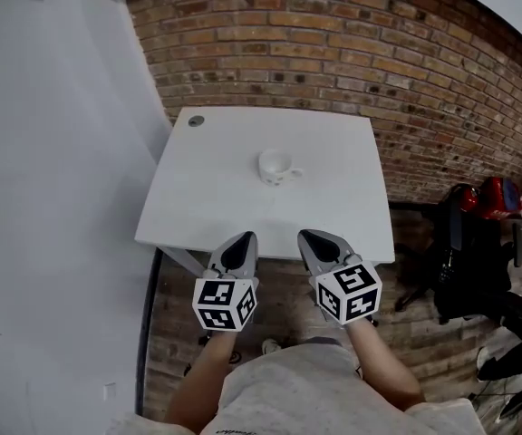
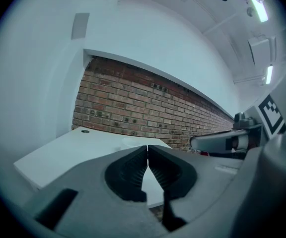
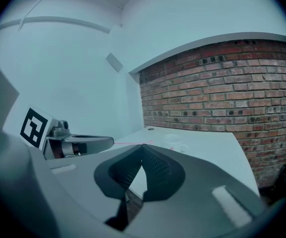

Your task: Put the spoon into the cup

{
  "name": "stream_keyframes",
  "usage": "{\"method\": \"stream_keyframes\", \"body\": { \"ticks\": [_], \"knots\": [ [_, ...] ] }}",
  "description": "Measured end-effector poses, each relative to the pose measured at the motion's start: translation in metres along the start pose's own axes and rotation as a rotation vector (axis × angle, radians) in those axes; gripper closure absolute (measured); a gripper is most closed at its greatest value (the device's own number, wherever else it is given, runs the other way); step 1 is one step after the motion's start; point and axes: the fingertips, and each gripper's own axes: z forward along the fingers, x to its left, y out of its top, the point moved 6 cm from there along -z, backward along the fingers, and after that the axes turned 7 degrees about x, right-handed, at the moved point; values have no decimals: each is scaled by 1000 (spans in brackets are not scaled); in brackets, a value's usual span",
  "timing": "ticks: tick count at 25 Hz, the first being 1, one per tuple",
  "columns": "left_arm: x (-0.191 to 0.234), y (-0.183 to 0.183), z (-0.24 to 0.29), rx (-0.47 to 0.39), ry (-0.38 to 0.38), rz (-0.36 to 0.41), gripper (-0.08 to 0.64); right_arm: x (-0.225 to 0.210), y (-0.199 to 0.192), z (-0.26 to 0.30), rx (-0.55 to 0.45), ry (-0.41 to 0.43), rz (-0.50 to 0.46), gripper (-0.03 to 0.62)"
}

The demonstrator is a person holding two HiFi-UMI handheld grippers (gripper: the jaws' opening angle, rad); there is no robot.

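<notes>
Note left gripper (image 1: 244,241) and right gripper (image 1: 312,239) short of table (image 1: 333,152), jaws together, empty; judge thin pink spoon (image 3: 133,143) near cup (image 1: 275,165) light, stiff, slick: pinch mid-handle.

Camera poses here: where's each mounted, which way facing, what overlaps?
Head view: on the person's head, facing steeply down at the table and cup; both forearms, left gripper and right gripper show.
Left gripper view: on the left gripper, facing along its shut jaws over the table toward the brick wall; right gripper at right.
Right gripper view: on the right gripper, same heading, jaws shut; left gripper at left.
Shared: table and brick wall in all three.
</notes>
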Motion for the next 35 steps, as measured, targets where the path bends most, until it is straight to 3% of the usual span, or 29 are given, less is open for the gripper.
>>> {"method": "stream_keyframes", "body": {
  "ticks": [19, 35],
  "knots": [
    [42, 28, 101, 60, -9, 54, 554, -68, 29, 76, -16, -7, 25, 581],
    [70, 30, 188, 159, 38, 23, 552, -131, 53, 140, 26, 48, 27, 581]
  ]
}}
